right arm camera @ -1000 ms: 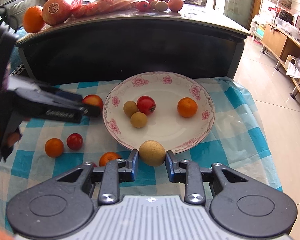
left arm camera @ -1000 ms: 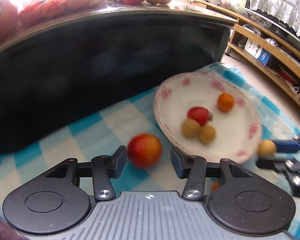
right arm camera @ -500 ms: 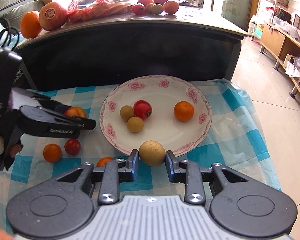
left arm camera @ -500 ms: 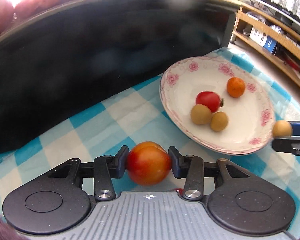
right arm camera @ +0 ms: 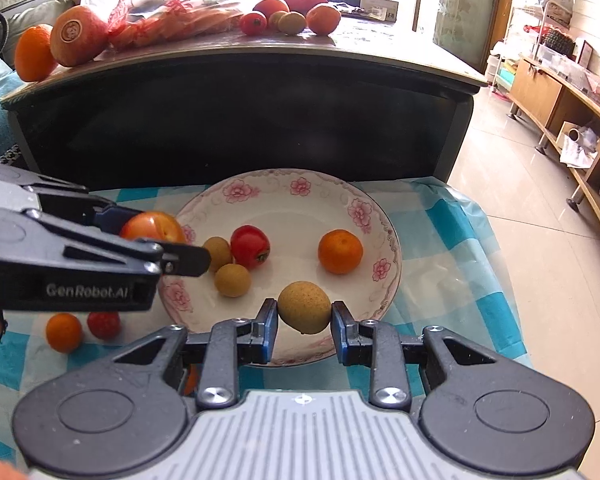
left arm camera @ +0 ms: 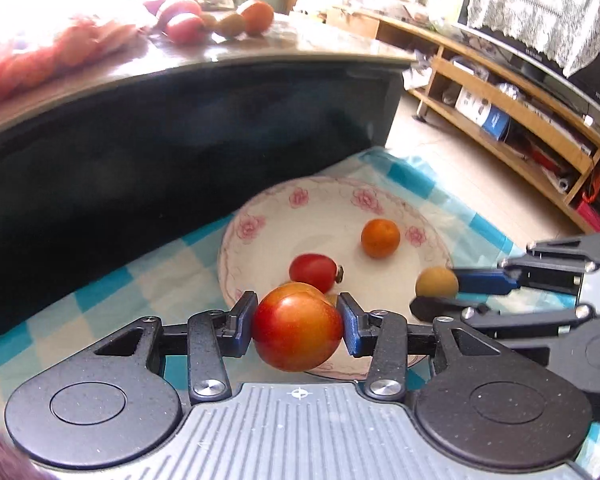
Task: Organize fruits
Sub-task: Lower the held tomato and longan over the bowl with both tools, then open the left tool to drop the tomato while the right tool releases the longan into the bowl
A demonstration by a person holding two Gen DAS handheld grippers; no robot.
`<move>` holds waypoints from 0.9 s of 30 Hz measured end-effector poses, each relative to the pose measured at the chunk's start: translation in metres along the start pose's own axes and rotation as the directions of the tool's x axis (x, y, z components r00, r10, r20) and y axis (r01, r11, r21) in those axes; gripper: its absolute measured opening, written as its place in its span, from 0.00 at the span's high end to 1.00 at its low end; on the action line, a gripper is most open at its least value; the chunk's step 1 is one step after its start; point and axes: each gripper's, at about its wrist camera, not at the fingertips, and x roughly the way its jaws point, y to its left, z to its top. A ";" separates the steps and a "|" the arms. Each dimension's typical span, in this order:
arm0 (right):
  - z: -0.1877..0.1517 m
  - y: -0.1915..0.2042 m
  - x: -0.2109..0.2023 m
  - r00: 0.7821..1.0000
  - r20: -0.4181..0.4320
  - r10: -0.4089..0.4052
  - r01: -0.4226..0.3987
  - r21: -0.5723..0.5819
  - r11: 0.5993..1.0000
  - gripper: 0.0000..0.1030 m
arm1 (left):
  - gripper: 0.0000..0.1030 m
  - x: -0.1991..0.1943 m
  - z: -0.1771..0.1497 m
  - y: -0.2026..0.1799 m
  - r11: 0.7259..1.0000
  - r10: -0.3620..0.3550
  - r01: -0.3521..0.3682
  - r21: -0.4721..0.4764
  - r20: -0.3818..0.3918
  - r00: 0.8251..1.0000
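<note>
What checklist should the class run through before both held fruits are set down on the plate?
1. Left gripper shut on the red-orange fruit: ok.
2. Right gripper shut on the tan fruit: ok.
3. Tan fruit over the plate: ok, above its near rim.
4. Bare spot free between the orange and the tomato: ok.
5. Red-orange fruit fully over the plate: cannot tell, it sits at the left rim.
6. Grippers apart from each other: ok.
</note>
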 end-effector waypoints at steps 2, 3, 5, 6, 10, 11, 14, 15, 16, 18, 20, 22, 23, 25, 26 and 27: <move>0.001 -0.002 0.004 1.000 0.006 0.001 -0.001 -0.001 1.000 0.69 | 0.50 0.005 -0.001 -0.002 1.000 0.005 -0.005 -0.002 -0.013 1.000; 0.003 -0.002 0.007 1.000 0.005 0.005 -0.005 -0.001 1.000 0.69 | 0.50 0.007 -0.001 -0.003 1.000 0.005 -0.006 -0.006 -0.017 1.000; 0.004 -0.003 0.009 1.000 0.011 0.010 -0.010 -0.002 1.000 0.69 | 0.50 0.009 -0.002 -0.004 1.000 0.009 -0.009 -0.007 -0.020 1.000; 0.005 -0.003 0.009 1.000 0.014 0.010 -0.010 -0.005 1.000 0.69 | 0.50 0.009 -0.002 -0.004 1.000 0.009 -0.009 -0.008 -0.018 1.000; 0.006 -0.005 0.012 1.000 0.010 0.011 -0.011 0.002 1.000 0.69 | 0.50 0.006 0.001 -0.005 1.000 0.000 0.000 -0.015 -0.002 1.000; 0.005 -0.005 0.012 1.000 0.012 0.008 -0.008 0.006 1.000 0.69 | 0.50 0.006 0.002 -0.005 1.000 0.002 -0.002 -0.011 0.002 1.000; 0.006 -0.007 0.012 1.000 0.008 0.002 -0.002 0.017 1.000 0.69 | 0.50 0.004 0.002 -0.005 1.000 0.011 -0.011 -0.008 0.008 1.000; 0.006 -0.008 0.011 1.000 0.011 0.001 -0.001 0.021 1.000 0.69 | 0.50 0.004 0.002 -0.004 1.000 0.011 -0.011 -0.012 0.008 1.000; 0.006 -0.008 0.010 1.000 0.016 -0.001 0.001 0.024 1.000 0.69 | 0.50 0.003 0.002 -0.004 1.000 0.014 -0.014 -0.014 0.009 1.000; 0.008 -0.009 0.007 1.000 0.024 -0.001 0.001 0.026 1.000 0.69 | 0.50 0.000 0.003 -0.002 1.000 0.021 -0.021 -0.021 0.013 1.000; 0.009 -0.009 0.004 0.999 0.036 -0.003 0.001 0.029 1.000 0.69 | 0.50 -0.003 0.004 0.000 0.999 0.021 -0.020 -0.029 0.020 1.000; 0.011 -0.010 0.001 0.999 0.047 -0.004 0.002 0.035 0.999 0.69 | 0.50 -0.007 0.005 0.001 0.999 0.025 -0.024 -0.032 0.030 0.999; 0.011 -0.010 -0.001 0.999 0.051 -0.005 0.003 0.038 0.999 0.69 | 0.50 -0.009 0.006 0.002 0.999 0.026 -0.025 -0.035 0.033 0.999; 0.011 -0.012 -0.004 0.998 0.056 -0.003 0.000 0.045 0.999 0.69 | 0.50 -0.011 0.006 0.003 0.999 0.028 -0.026 -0.043 0.037 0.999; 0.011 -0.013 -0.006 0.998 0.061 -0.004 0.001 0.050 0.999 0.69 | 0.50 -0.012 0.006 0.004 0.999 0.029 -0.027 -0.043 0.037 0.999; 0.011 -0.014 -0.008 0.998 0.064 -0.006 0.002 0.054 0.999 0.69 | 0.50 -0.013 0.005 0.004 0.999 0.032 -0.030 -0.044 0.037 0.999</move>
